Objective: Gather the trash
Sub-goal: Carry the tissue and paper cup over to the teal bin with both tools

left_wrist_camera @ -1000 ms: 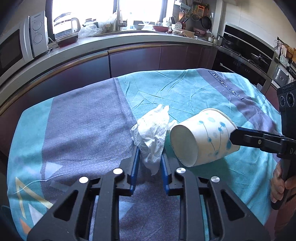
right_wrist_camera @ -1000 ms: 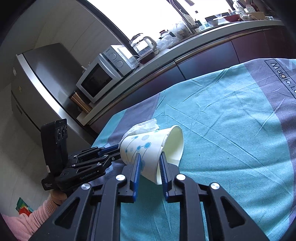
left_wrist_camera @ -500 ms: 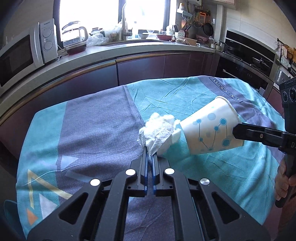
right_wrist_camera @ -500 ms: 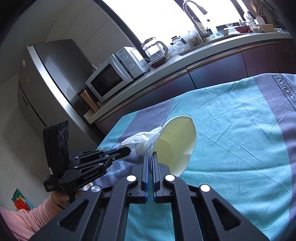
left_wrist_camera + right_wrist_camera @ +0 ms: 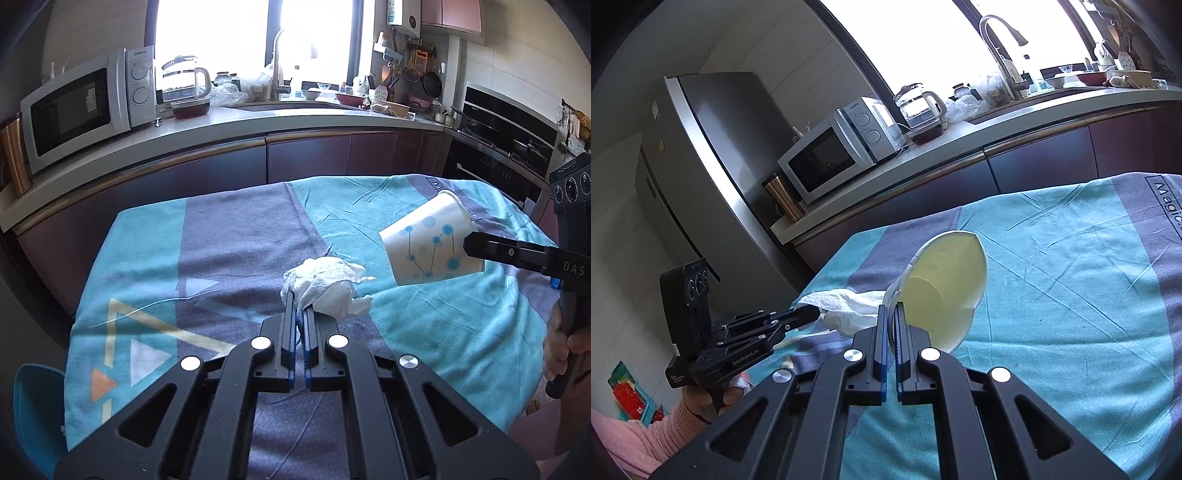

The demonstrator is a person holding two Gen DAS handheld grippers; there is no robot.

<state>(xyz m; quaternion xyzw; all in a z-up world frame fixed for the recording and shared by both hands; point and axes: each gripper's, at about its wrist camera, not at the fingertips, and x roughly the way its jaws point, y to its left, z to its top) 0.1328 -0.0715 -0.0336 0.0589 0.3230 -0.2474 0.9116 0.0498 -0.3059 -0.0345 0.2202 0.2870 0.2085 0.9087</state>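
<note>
My left claw (image 5: 299, 317) pinches the crumpled tissue (image 5: 327, 286); my right claw (image 5: 891, 325) clamps the paper cup (image 5: 945, 291) by its wall, both lifted off the cloth-covered surface (image 5: 229, 236). Tilt cup mouth toward tissue, stuff it in, keep grip gentle.

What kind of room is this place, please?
Most likely a home kitchen: a microwave and a glass kettle stand on the counter, a sink tap rises before the window, and a tall steel fridge stands at the counter's end.
</note>
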